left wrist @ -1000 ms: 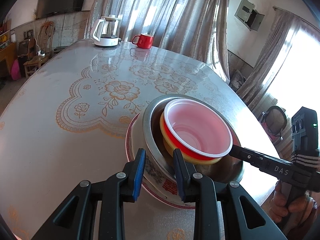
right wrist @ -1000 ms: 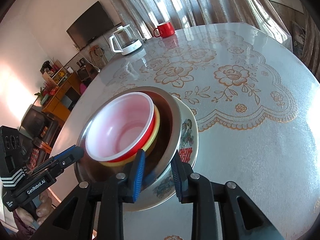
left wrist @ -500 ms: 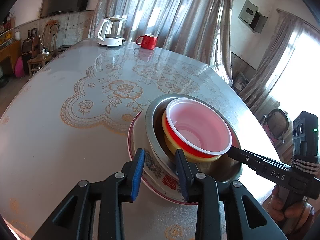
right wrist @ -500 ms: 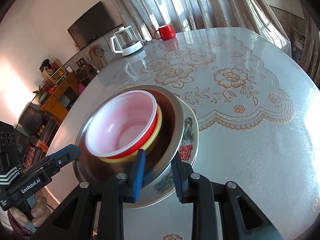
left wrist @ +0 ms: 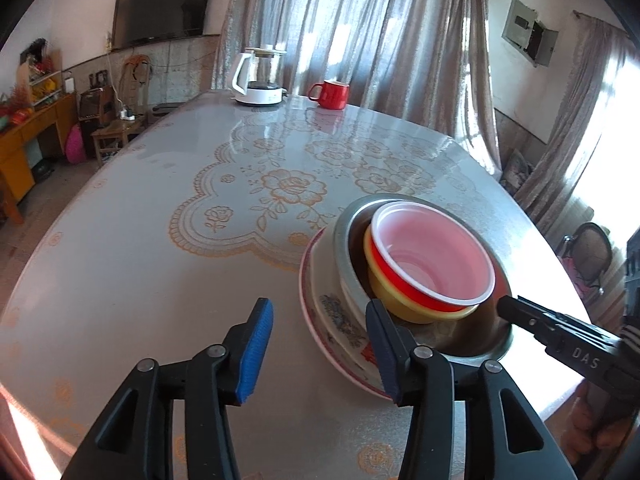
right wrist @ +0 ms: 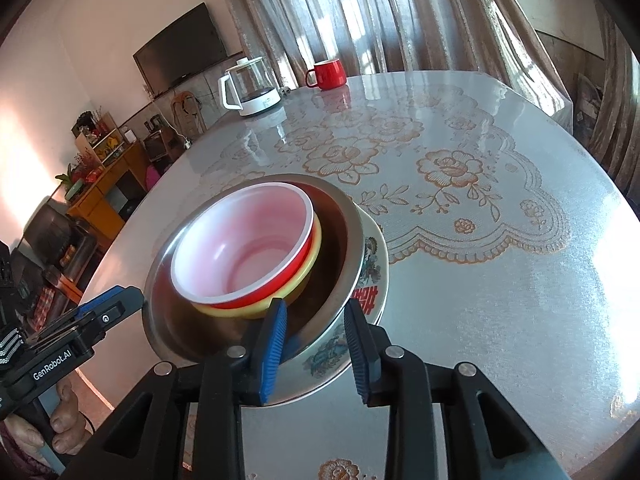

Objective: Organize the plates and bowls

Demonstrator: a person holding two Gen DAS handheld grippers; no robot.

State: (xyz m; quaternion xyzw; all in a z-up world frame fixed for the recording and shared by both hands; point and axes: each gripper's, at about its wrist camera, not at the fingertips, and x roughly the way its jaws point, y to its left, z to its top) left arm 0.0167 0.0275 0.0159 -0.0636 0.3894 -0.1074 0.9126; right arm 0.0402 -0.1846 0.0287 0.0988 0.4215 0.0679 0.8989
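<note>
A stack stands on the table near its front edge. A patterned plate [left wrist: 332, 320] [right wrist: 372, 264] carries a steel bowl [left wrist: 344, 248] [right wrist: 168, 320]. In it sit a yellow bowl [left wrist: 384, 284] [right wrist: 316, 240] and a red bowl with a white inside [left wrist: 432, 256] [right wrist: 244, 248]. My left gripper [left wrist: 318, 344] is opening. Its jaws stand wide either side of the plate's left rim and neither pad presses on it. My right gripper [right wrist: 314, 344] straddles the rims of the steel bowl and plate. Its jaws are opening a little, and a dark gap shows beside the inner pad.
A glass kettle with a white handle [left wrist: 260, 80] [right wrist: 250, 88] and a red mug [left wrist: 332, 94] [right wrist: 326, 74] stand at the far edge of the round table [left wrist: 140, 240]. Bare flowered cloth spreads left of the stack. A hand [right wrist: 60, 436] holds the left gripper's handle.
The left jaws have spread wide and let go of the plate's rim, and that view has tilted up. The right jaws have widened slightly. The stack has not moved.
</note>
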